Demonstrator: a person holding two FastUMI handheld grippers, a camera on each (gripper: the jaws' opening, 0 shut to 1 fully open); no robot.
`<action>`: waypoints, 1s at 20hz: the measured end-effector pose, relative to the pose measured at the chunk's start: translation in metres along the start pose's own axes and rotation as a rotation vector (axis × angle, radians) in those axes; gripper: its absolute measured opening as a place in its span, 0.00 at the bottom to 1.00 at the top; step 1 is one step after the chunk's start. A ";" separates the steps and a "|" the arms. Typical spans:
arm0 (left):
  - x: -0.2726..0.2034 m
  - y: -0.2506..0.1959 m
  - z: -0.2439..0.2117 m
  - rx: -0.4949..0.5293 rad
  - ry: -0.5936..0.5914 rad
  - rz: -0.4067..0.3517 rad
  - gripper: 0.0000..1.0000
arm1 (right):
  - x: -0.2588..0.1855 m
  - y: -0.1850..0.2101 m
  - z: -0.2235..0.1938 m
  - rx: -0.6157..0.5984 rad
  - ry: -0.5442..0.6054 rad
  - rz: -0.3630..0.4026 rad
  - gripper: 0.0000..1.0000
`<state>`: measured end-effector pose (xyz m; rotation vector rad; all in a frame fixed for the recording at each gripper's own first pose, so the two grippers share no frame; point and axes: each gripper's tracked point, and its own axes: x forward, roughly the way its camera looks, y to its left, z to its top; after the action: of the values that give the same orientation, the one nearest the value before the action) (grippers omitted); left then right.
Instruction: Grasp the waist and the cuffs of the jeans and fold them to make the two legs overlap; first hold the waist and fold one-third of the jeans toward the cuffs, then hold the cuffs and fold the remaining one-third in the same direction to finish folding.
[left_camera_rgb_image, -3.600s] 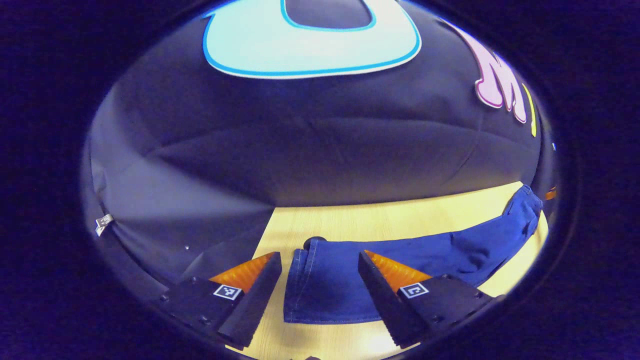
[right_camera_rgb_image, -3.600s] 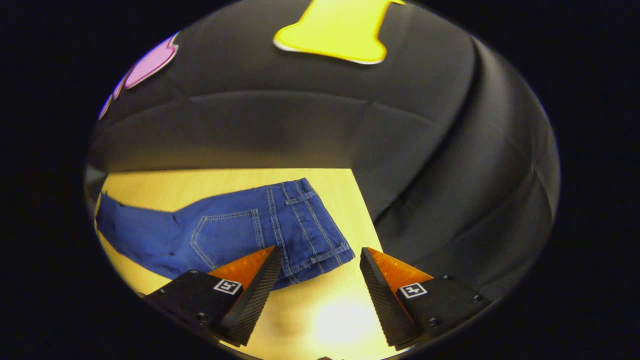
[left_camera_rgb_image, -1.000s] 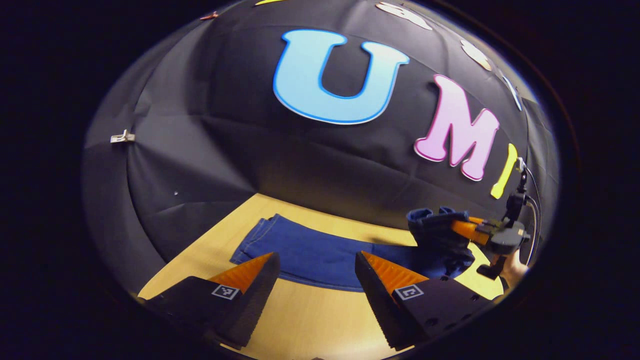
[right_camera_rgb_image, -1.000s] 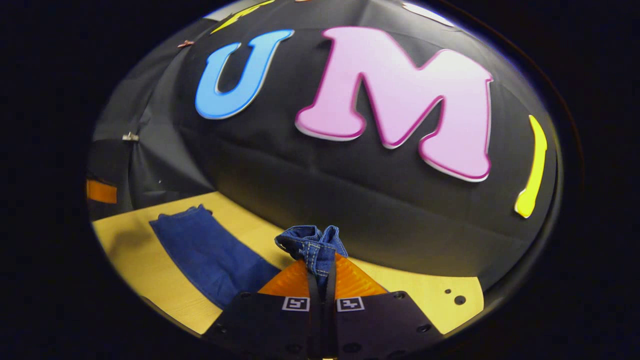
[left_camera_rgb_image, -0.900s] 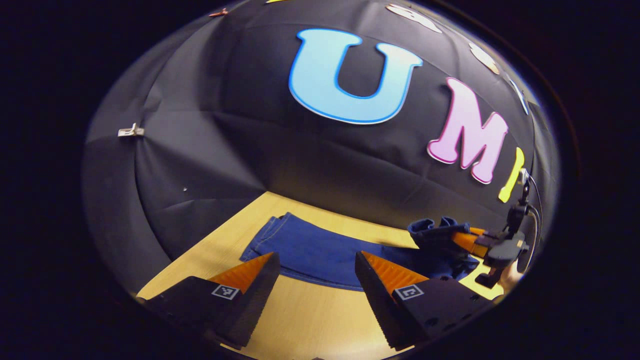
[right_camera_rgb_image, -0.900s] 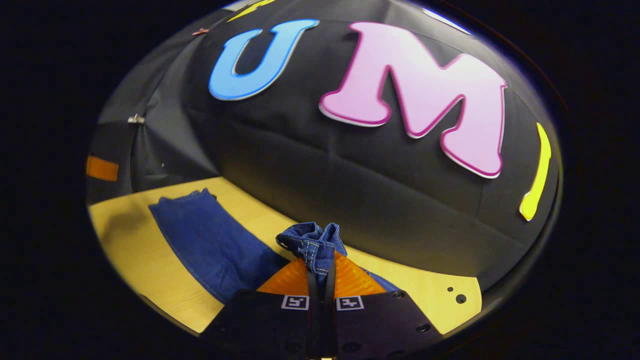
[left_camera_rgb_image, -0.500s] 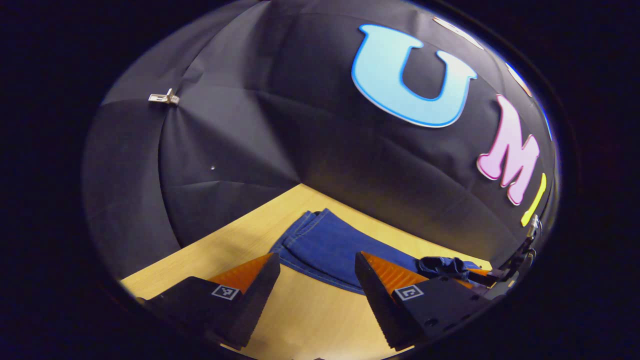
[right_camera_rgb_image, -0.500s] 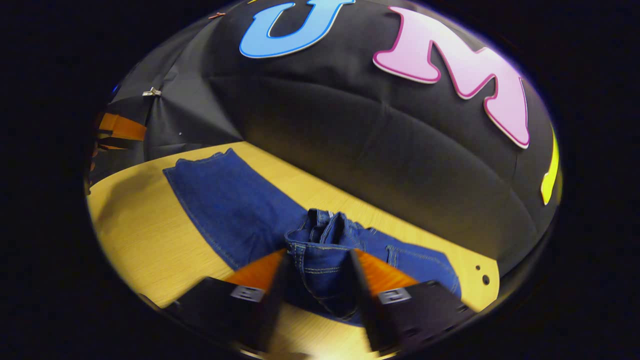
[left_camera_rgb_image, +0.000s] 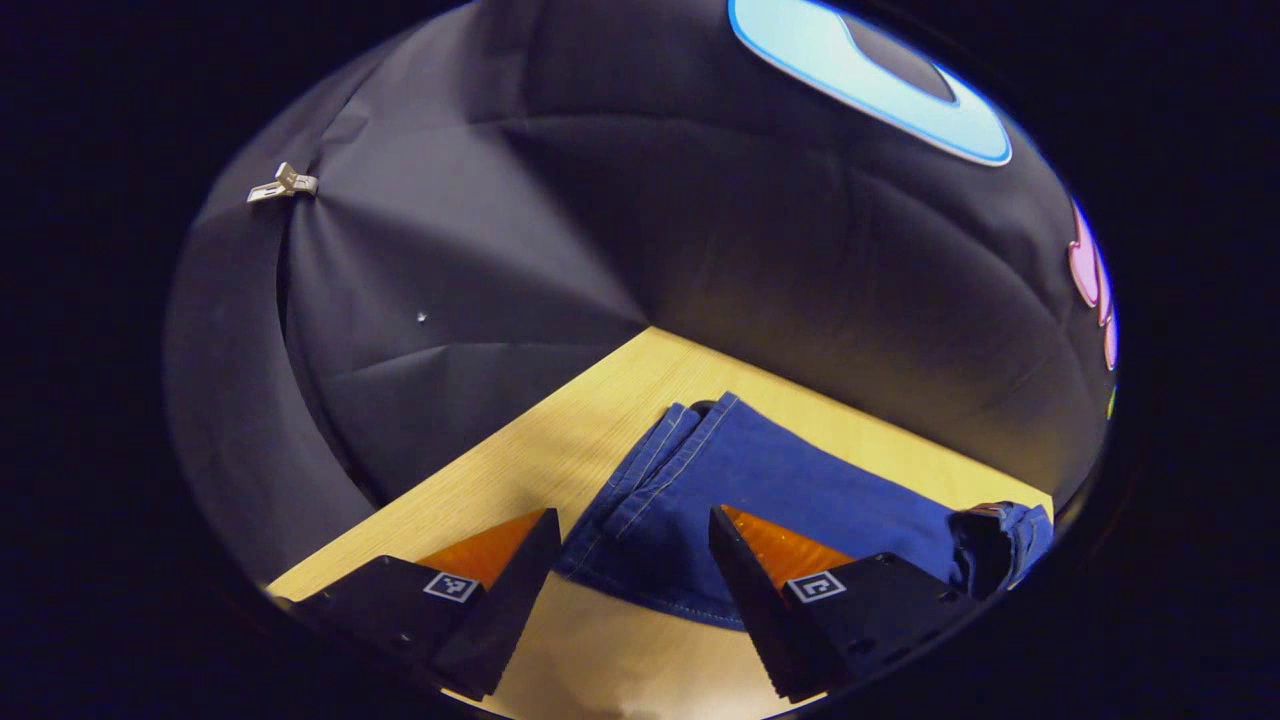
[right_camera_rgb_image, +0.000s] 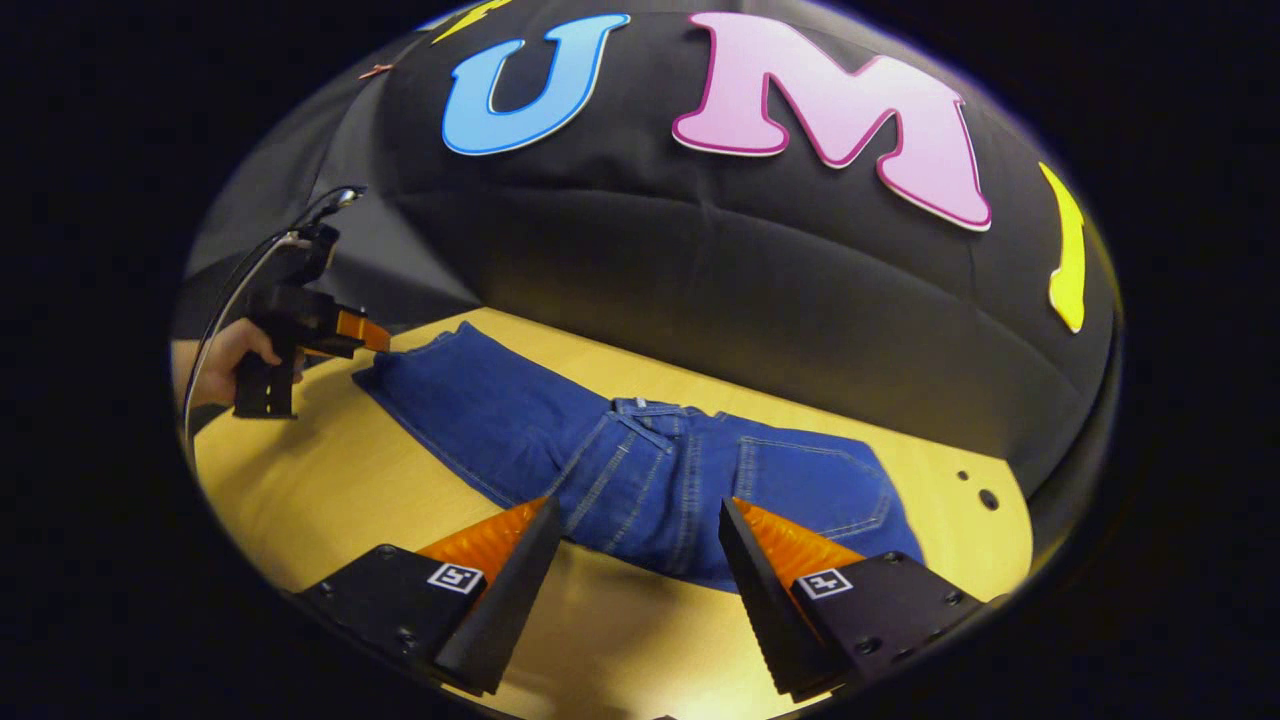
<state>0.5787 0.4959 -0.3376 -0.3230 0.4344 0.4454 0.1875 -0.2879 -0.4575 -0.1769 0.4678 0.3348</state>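
Observation:
The blue jeans (right_camera_rgb_image: 640, 470) lie on the wooden table (right_camera_rgb_image: 320, 490), legs overlapped, with the waist part folded over toward the cuffs (right_camera_rgb_image: 420, 365). My right gripper (right_camera_rgb_image: 637, 505) is open just in front of the folded waist edge, holding nothing. In the left gripper view the cuffs (left_camera_rgb_image: 660, 470) lie just ahead of my open left gripper (left_camera_rgb_image: 630, 520), apart from both fingers, and the folded waist (left_camera_rgb_image: 1005, 535) bunches at the far right. The left gripper (right_camera_rgb_image: 375, 338), held by a hand (right_camera_rgb_image: 225, 365), also appears in the right gripper view close beside the cuffs.
The black cloth wall (right_camera_rgb_image: 760, 300) runs close behind the jeans along the table's far edge. Two small holes (right_camera_rgb_image: 985, 497) mark the table at the right. A metal clip (left_camera_rgb_image: 283, 185) hangs on the cloth. Bare wood (left_camera_rgb_image: 620, 670) lies in front of the jeans.
My right gripper opened and let go of the waist, which now lies folded over the legs, then drew back. My left gripper swung closer to the cuffs, staying open.

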 end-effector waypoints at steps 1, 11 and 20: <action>0.008 0.003 -0.005 0.004 0.029 0.021 0.96 | -0.004 -0.003 -0.001 0.018 0.002 0.000 0.98; 0.003 -0.022 -0.010 0.059 0.118 -0.105 0.58 | -0.019 -0.025 -0.021 0.116 0.056 0.007 0.98; -0.001 -0.040 -0.006 -0.218 0.108 -0.223 0.13 | -0.023 -0.042 -0.046 0.120 0.107 -0.037 0.98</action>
<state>0.5948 0.4595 -0.3338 -0.6024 0.4502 0.2580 0.1646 -0.3441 -0.4834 -0.0866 0.5886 0.2605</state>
